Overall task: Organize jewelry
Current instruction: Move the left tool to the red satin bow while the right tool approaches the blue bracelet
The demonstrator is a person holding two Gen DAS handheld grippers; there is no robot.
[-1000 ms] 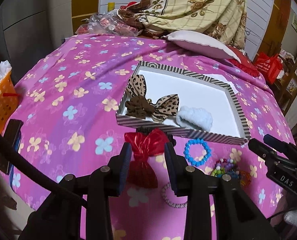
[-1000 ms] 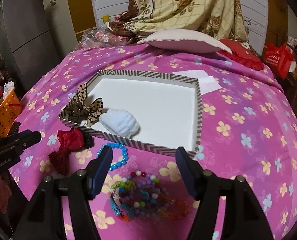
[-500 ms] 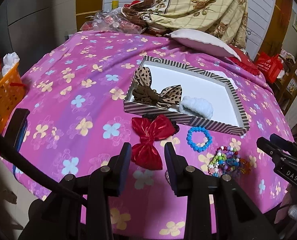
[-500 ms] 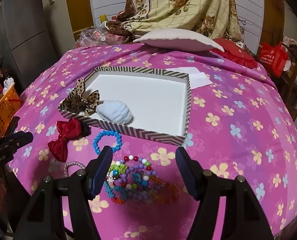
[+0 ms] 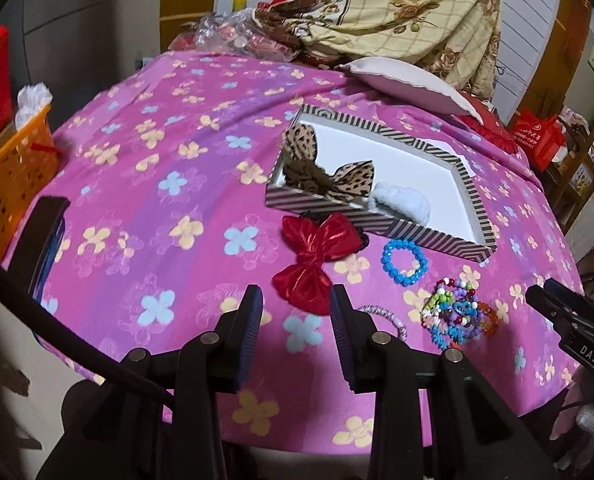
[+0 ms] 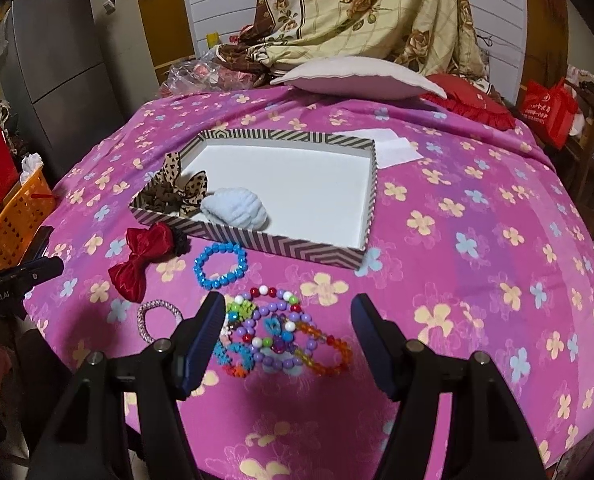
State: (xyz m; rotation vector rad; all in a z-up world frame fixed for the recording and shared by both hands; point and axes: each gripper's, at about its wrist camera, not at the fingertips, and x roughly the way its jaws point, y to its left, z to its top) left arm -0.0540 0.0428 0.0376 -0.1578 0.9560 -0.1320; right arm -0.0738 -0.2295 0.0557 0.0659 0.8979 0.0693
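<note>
1. The left tool (image 5: 296, 312) is empty, its jaws opening, with the shiny red fabric bow (image 5: 315, 256) just ahead on the pink flowered bed cover (image 5: 157, 184); take the bow at its knotted middle, I judge, and lift it clear of the striped shallow cardboard box (image 5: 381, 224) wall.
2. The right tool (image 6: 285, 326) hangs spread and empty over the heap of multicoloured bead bracelets (image 6: 281, 336); the blue bead bracelet (image 6: 220, 265) lies apart, nearer the box.
3. The heap's strands overlap, so their number is unclear; a pink glittery ring (image 6: 153, 318) is partly hidden behind a finger.
</note>
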